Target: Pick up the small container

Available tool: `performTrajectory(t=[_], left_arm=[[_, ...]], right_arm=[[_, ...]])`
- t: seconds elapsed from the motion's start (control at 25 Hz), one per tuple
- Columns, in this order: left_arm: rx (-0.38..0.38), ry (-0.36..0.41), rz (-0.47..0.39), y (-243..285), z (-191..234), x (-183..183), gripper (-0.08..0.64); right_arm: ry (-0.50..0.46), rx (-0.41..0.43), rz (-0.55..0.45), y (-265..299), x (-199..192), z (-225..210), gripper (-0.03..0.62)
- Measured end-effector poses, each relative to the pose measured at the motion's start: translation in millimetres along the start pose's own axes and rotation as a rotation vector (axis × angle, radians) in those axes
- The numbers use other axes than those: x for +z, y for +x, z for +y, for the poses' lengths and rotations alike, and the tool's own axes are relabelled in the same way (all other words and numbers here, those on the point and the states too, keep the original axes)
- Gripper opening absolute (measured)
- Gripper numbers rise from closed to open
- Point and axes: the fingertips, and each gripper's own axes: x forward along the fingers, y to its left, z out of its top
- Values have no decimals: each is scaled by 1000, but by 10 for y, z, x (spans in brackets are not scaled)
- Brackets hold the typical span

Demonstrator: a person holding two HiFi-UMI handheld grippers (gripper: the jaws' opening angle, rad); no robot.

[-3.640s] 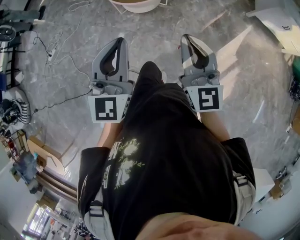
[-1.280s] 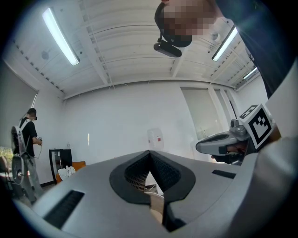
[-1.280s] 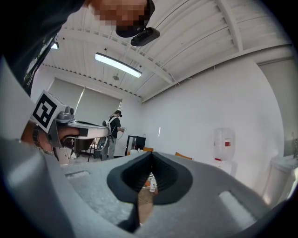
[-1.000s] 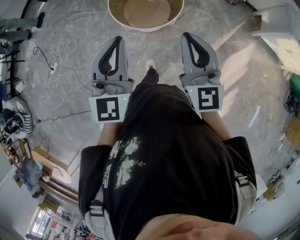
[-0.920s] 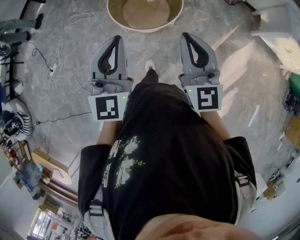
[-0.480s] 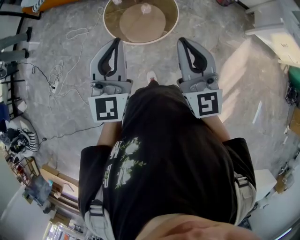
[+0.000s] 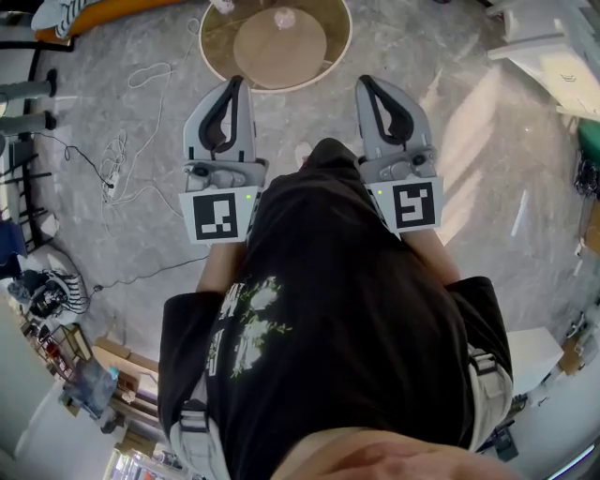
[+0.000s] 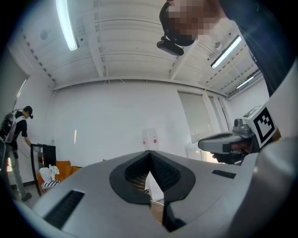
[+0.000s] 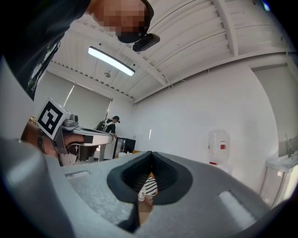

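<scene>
One small pale container [image 7: 282,17] on round table [image 7: 217,58]

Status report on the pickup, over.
Left gripper and right gripper shut, empty. Likely small container untouched on round table ahead. Nothing in the way.

A round desk [image 7: 339,58] stands on the floor [image 7: 487,159], with a small object [image 7: 283,16] on it near its far edge. Cables [image 7: 117,155] lie left of the desk and a cabinet [image 7: 548,52] stands right of it. Just before the desk, the left hand-held gripper [image 7: 238,82] and the right hand-held gripper [image 7: 365,82] are side by side.
</scene>
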Motion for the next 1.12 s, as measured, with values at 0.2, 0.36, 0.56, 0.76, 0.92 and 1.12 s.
performTrajectory(t=[0.2, 0.36, 0.56, 0.76, 0.92, 1.12], left_arm=[[-15, 10, 16, 250, -18, -57, 2], [8, 28, 35, 527, 26, -105, 2], [81, 21, 34, 874, 269, -81, 2], [152, 18, 20, 1323, 412, 20, 2], [186, 44, -6, 1736, 475, 142, 2], [233, 53, -1, 2096, 441, 195, 2]], right_arm=[[-7, 5, 8, 147, -97, -162, -3], [9, 30, 21, 380, -268, -396, -3], [-6, 102, -3, 841, -260, -605, -3], [-24, 166, -16, 1308, -200, -969, -3], [-51, 202, -38, 1623, -135, -1312, -3], [-41, 244, -46, 1847, -167, -1661, -3]])
